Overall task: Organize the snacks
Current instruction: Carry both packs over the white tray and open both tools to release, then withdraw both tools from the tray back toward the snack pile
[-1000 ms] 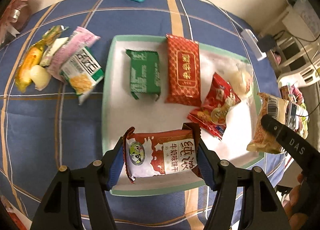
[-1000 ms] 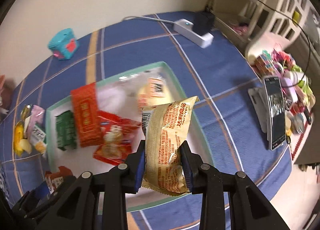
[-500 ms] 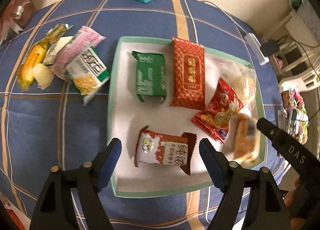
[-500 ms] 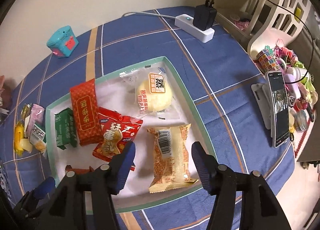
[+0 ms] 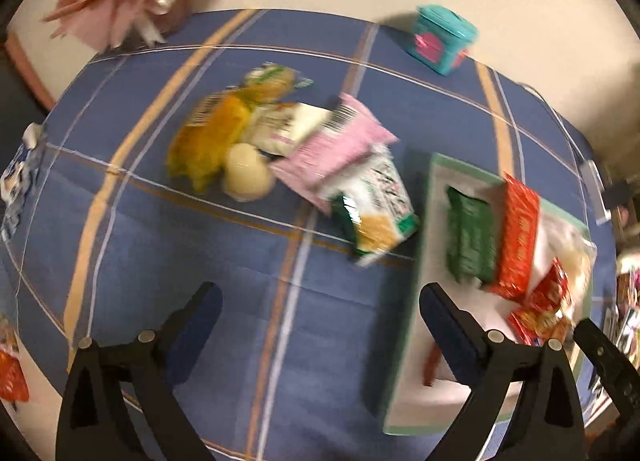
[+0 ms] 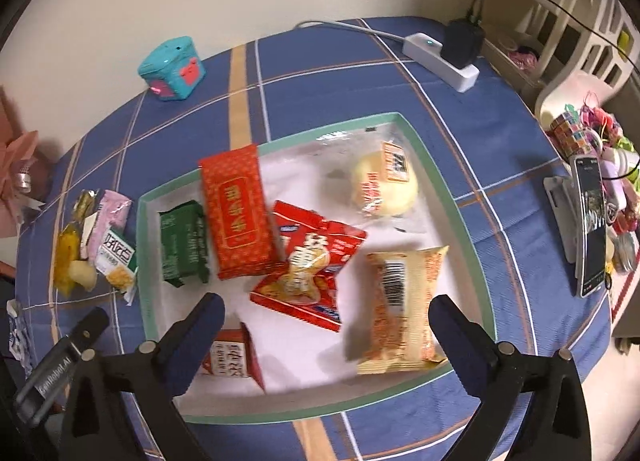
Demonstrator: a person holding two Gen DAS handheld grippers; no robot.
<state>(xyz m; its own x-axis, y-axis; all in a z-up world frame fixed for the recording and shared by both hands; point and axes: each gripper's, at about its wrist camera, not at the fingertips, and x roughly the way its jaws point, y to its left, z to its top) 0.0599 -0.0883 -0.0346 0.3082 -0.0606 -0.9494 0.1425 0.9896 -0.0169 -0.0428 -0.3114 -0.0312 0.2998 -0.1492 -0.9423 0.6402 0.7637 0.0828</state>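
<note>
Left wrist view (blurred): the left tool (image 5: 316, 315) stands wide apart with nothing between its fingers, its jaws having just been opening, over bare blue plaid tabletop (image 5: 248, 285) left of the green-rimmed tray (image 5: 418, 273). A loose pile of snacks (image 5: 288, 149) lies on the cloth beyond the tool, left of the tray, its green-and-white packet (image 5: 378, 207) nearest the tray rim. Inside the tray a green packet (image 5: 468, 239) and a red packet (image 5: 516, 237) lie side by side. A teal box (image 5: 444, 39) sits at the far edge of the tabletop. Right wrist view: the right tool (image 6: 326, 319) is also fully spread and holds nothing, its jaws having just been opening, above the tray's near half. The orange-patterned packet (image 6: 400, 307) lies flat in the tray, beside its right rim, apart from both fingers. A red snack bag (image 6: 308, 269) lies in the tray's middle, a wrapped round bun (image 6: 384, 185) at its far right, and a brown-and-white packet (image 6: 230, 357) at the near left, partly hidden by a finger.
</note>
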